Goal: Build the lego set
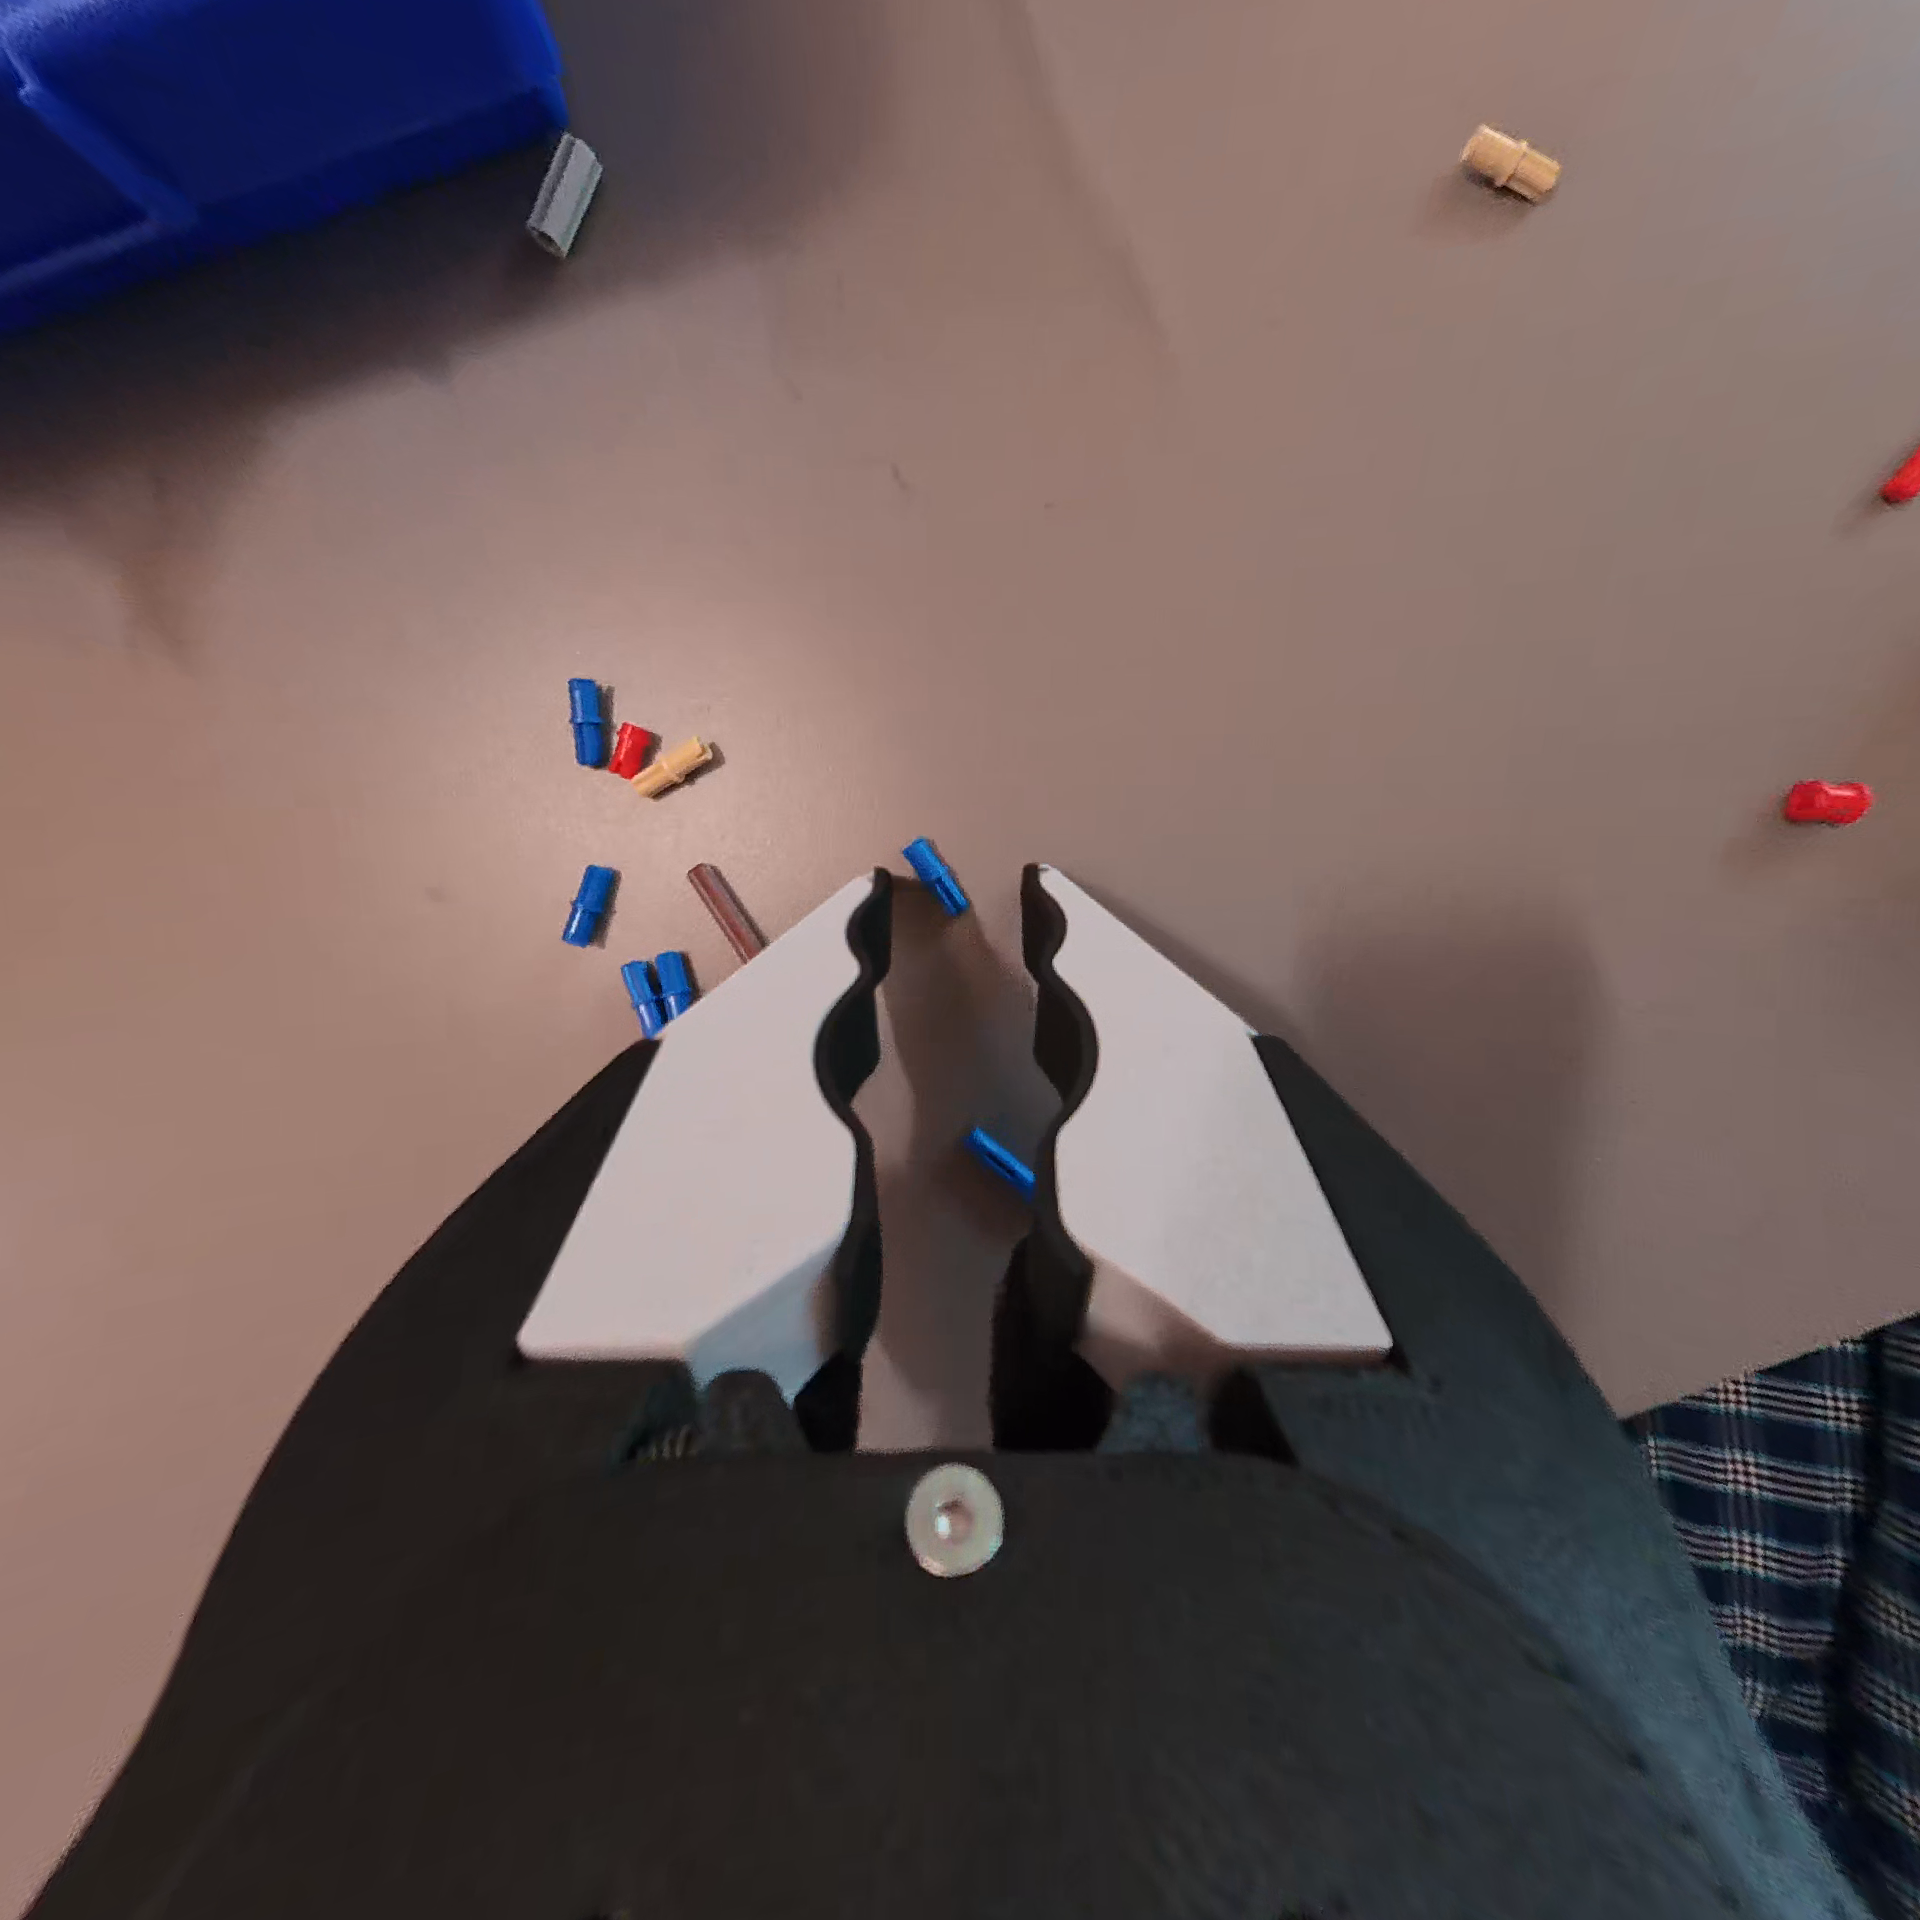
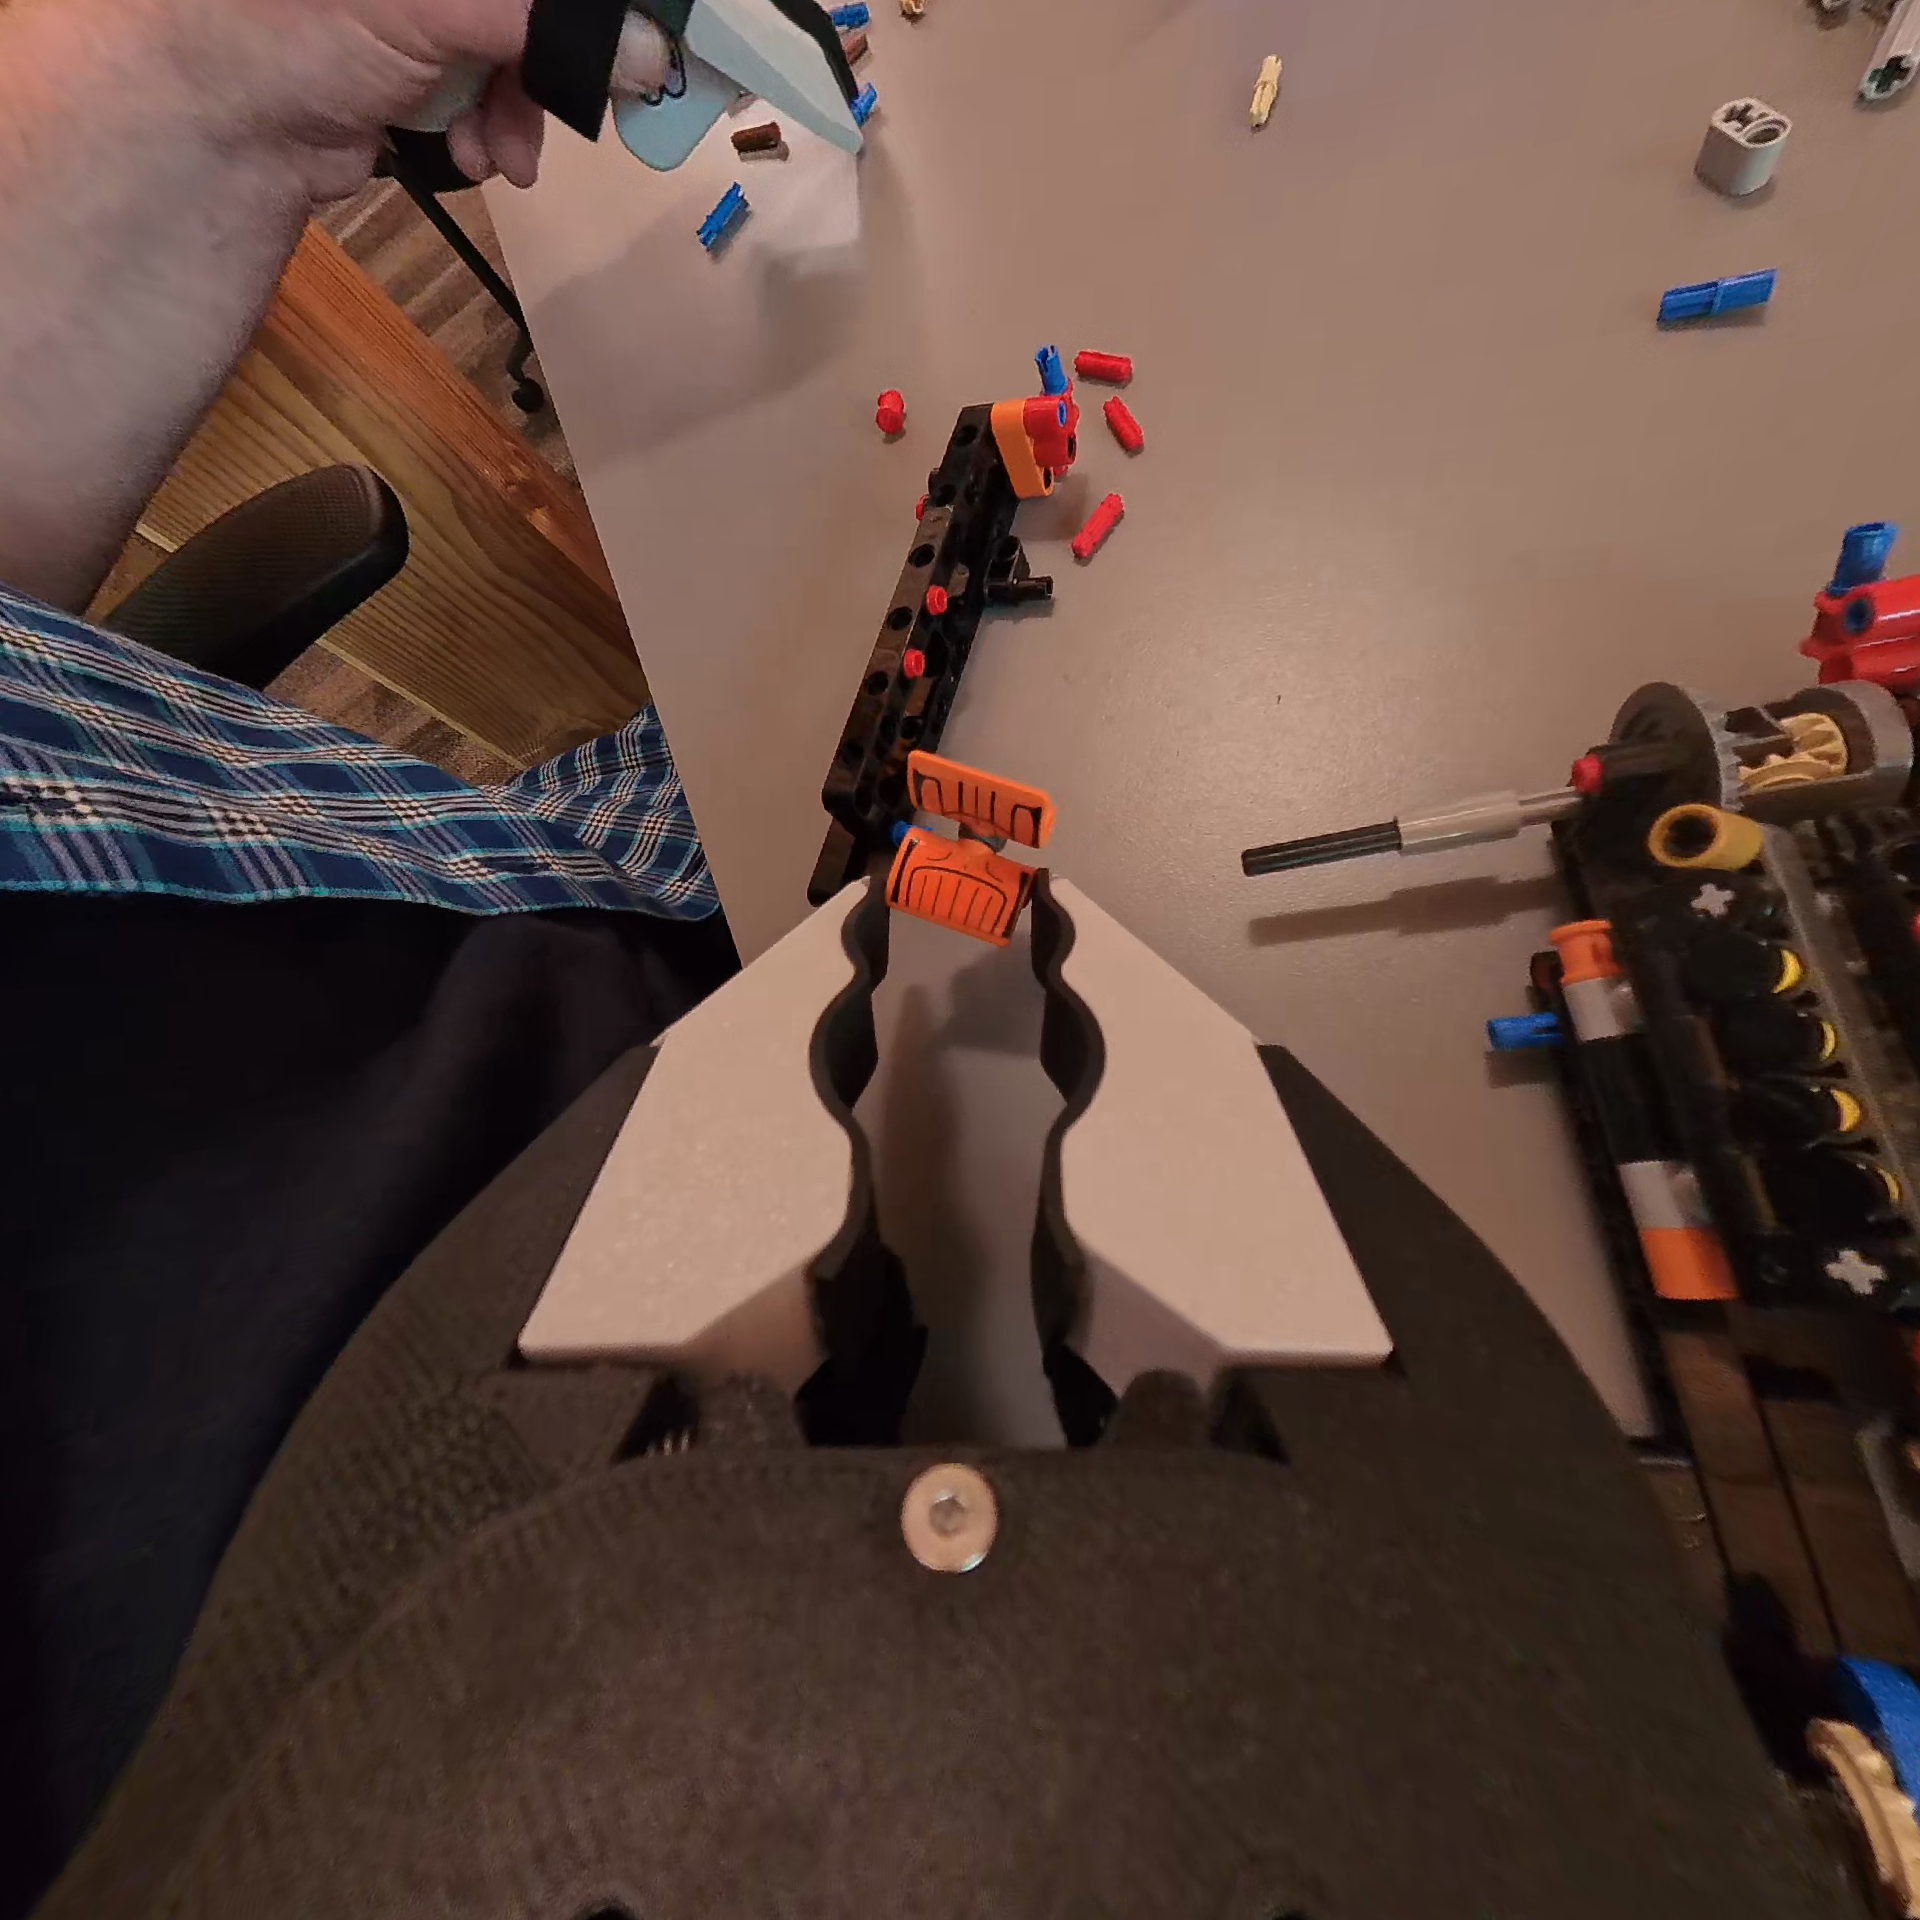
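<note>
The left gripper (image 1: 951, 878) hung apart over a blue pin (image 1: 935, 876) at its tips. The right gripper (image 2: 956, 894) clamped the orange piece (image 2: 961, 883) on the black beam (image 2: 914, 623). Best, I'd say, to square up, then close slowly.

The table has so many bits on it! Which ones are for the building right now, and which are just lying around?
For the job:
- left gripper, open over a blue pin
- right gripper holding the orange printed piece
- black beam assembly

Lying about:
- blue bin
- grey connector
- tan pin
- loose red pins
</note>
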Demonstrator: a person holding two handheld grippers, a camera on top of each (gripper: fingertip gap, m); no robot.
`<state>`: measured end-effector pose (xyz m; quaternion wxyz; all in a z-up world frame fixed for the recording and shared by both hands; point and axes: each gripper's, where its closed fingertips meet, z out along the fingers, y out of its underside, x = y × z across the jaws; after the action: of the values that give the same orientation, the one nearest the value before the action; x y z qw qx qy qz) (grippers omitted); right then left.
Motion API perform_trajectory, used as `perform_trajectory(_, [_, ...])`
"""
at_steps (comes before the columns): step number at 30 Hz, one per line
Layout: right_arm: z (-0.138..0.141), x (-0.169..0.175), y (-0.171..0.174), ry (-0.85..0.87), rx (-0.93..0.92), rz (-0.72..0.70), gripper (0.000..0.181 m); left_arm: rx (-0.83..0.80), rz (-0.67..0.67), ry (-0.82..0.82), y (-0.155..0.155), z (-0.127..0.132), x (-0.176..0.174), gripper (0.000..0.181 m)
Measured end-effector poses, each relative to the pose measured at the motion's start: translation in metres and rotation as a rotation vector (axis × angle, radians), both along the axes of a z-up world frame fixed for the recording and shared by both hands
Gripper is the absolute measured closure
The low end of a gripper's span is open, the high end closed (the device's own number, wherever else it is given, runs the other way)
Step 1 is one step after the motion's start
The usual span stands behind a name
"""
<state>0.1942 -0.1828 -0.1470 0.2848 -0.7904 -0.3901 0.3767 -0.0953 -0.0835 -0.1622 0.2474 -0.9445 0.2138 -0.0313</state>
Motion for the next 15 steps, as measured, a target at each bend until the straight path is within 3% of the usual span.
perform_trajectory(7, [0.0003,0.0001,0.0002,0.003,-0.002,-0.002,0.156,0.013,0.012,0.035,0.0029,-0.0004,-0.0072,0.176])
perform_trajectory(13, [0.0004,0.0001,0.0002,0.005,-0.002,-0.001,0.156,0.018,-0.013,0.049,0.0019,-0.0003,-0.0063,0.177])
perform_trajectory(15, [0.0005,0.0001,0.0002,0.005,-0.001,-0.002,0.156,0.003,-0.004,0.02,0.0,-0.0001,-0.0022,0.17])
